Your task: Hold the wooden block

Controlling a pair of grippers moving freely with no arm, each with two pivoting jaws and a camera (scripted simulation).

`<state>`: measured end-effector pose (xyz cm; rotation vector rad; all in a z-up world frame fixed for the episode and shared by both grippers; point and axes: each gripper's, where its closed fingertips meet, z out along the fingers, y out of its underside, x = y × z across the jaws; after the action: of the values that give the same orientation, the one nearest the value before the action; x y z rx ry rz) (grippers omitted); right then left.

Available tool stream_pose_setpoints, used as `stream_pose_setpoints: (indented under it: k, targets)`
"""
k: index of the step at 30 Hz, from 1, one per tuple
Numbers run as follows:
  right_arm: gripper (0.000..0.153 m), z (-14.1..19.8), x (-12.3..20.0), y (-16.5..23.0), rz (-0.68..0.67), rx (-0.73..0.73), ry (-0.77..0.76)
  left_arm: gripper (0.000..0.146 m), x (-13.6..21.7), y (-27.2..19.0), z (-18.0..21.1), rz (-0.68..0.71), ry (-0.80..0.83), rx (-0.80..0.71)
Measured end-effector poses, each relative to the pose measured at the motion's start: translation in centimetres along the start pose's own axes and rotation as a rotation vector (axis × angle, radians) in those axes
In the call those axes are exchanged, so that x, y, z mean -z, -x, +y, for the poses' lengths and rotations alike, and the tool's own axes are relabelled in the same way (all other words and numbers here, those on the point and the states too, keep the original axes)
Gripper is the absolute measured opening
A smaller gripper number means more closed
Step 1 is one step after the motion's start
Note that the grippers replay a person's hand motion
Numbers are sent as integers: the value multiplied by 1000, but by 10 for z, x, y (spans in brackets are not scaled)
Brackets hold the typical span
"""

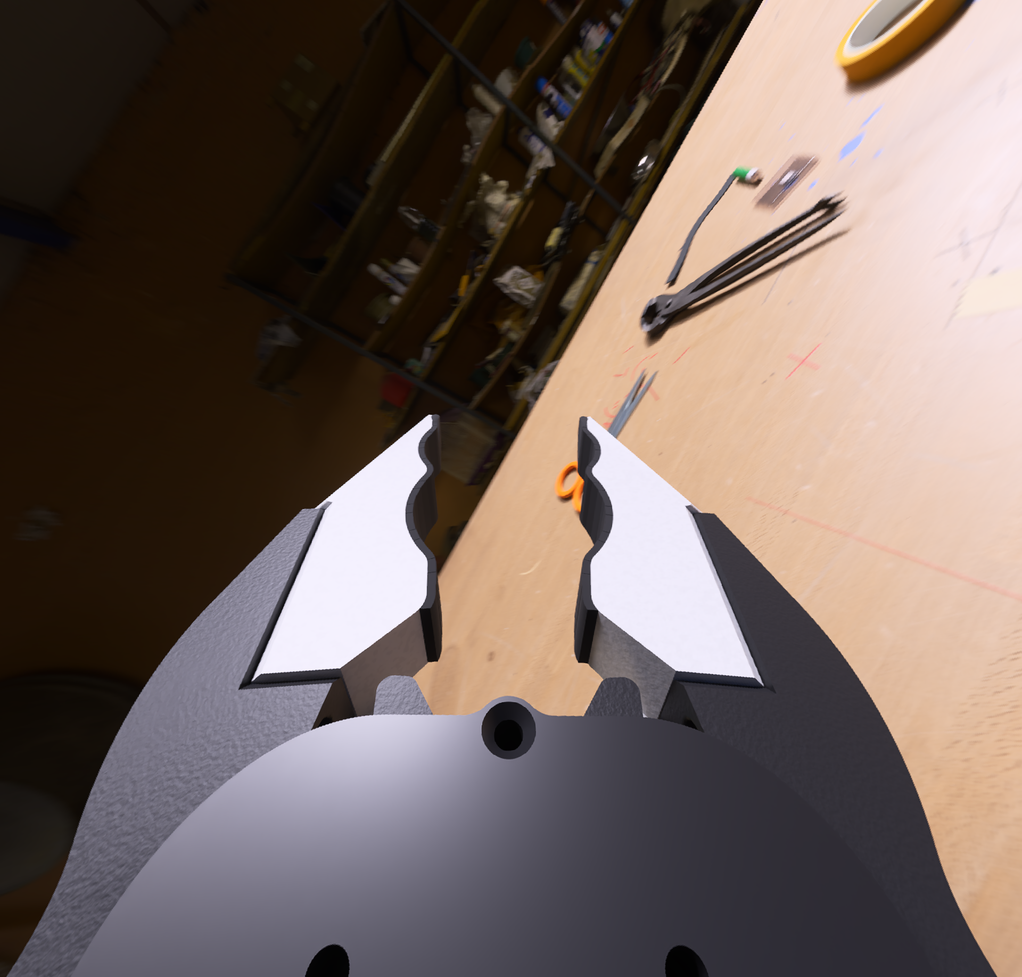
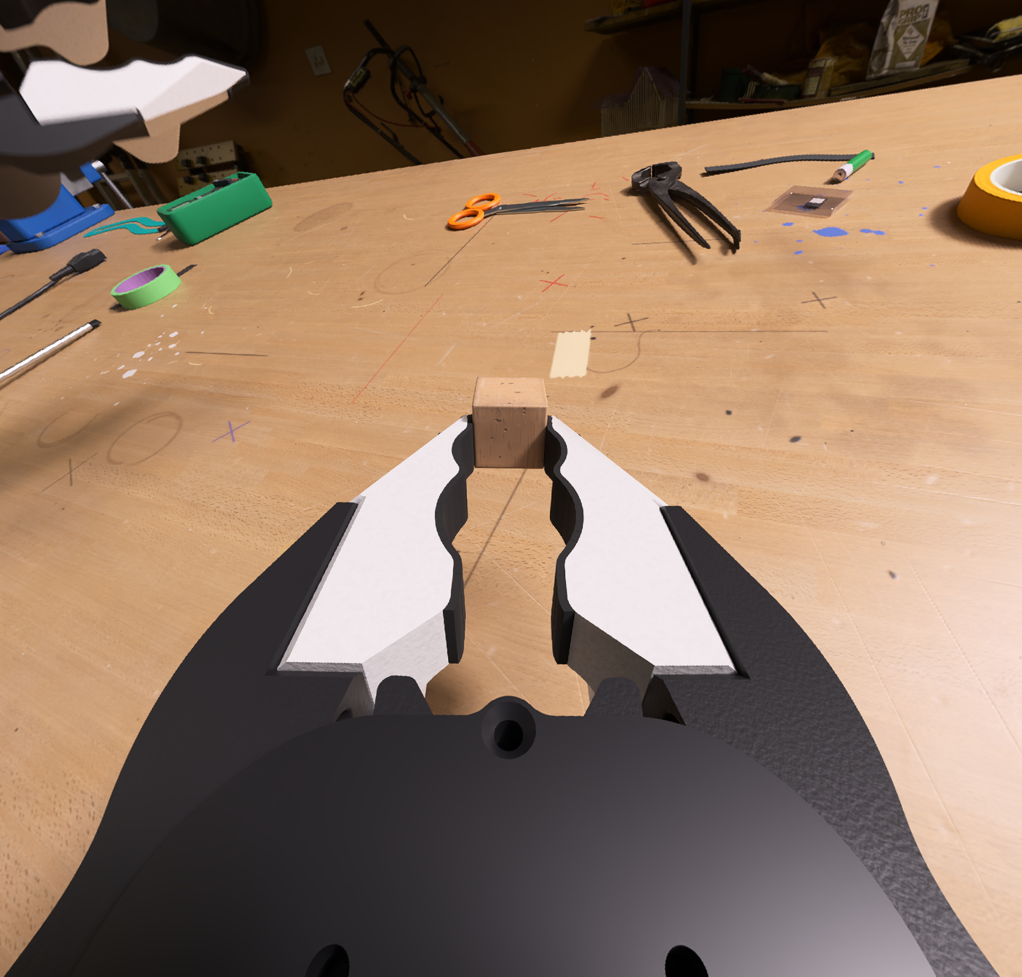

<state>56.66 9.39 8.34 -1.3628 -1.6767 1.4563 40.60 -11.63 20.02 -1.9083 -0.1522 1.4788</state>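
Note:
The wooden block [image 2: 509, 425] is a small light-brown cube gripped between the tips of my right gripper [image 2: 509, 441], which is shut on it just above the wooden workbench [image 2: 829, 508]. My left gripper [image 1: 509, 425] is open and empty, tilted, at the bench's edge [image 1: 553, 375]. It also shows in the right wrist view [image 2: 110, 87] at the top left, up in the air. The block is not in the left wrist view.
On the bench lie orange-handled scissors [image 2: 486, 210], black pincers [image 2: 680, 198], a yellow tape roll [image 2: 995, 203], a green tape roll [image 2: 146, 285], a green box [image 2: 215, 206], a blue vise [image 2: 50, 220], a green-capped marker [image 2: 851, 166] and a masking-tape strip [image 2: 571, 354]. Shelves stand behind.

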Motion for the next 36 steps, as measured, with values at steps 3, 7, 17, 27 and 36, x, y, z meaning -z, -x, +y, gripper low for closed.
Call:
stream_pose_setpoints:
  k: [3, 7, 17, 27, 36]
  targets:
    - [24, 0, 0, 0, -1, -1, 0, 60, -6, 5, -8, 105, -12, 121]
    - [24, 0, 0, 0, -3, -6, -1, 59, -18, 0, -13, 226, -16, 220]
    - [24, 0, 0, -2, -14, -32, 0, 56, -22, -21, -9, 311, 25, 296]
    - [24, 1, 0, 1, -22, -28, 5, 49, 6, -21, -15, 310, 4, 330]
    - [24, 2, -2, 5, -26, -21, 11, 59, 3, 1, -5, 237, -19, 557]
